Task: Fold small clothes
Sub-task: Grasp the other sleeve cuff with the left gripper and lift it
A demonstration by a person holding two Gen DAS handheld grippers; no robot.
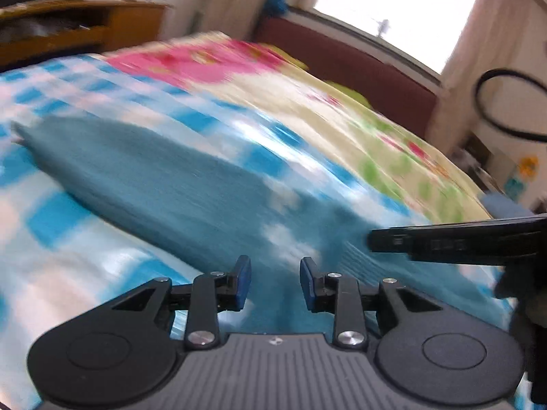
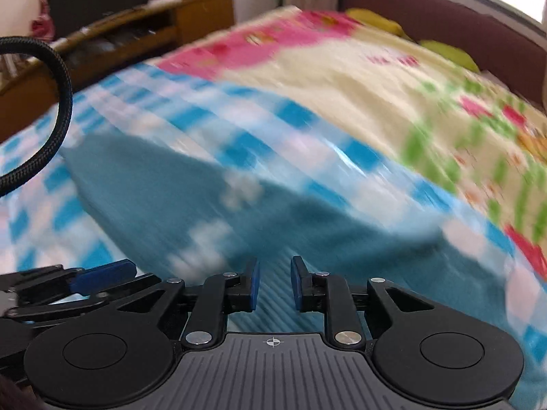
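Teal knit garment (image 1: 164, 184) lies spread flat on the blue-and-white checked sheet (image 1: 51, 225) of a bed, its long body running from the far left towards the near right, where a ribbed hem (image 2: 273, 294) sits just in front of both tools. Both views are smeared with blur, so the garment's outline, its light patches and whether it is already folded cannot be made out; its near edge is cut off behind the gripper bodies.

In the left wrist view the left gripper (image 1: 275, 283) tilts down over the garment's near part, blue pads apart, nothing between them. The right gripper (image 1: 444, 239) juts in from the right edge, level, side-on.

In the right wrist view the right gripper (image 2: 274, 283) points steeply down at the ribbed hem, its pads a narrow gap apart and clear of the cloth. The left gripper (image 2: 85, 283) shows at the lower left, close alongside. A black cable (image 2: 58, 116) loops in at the left edge.

Beyond the garment a floral blanket (image 2: 342, 78) covers the far side of the bed; a wooden shelf (image 2: 154, 30) stands past the left edge.
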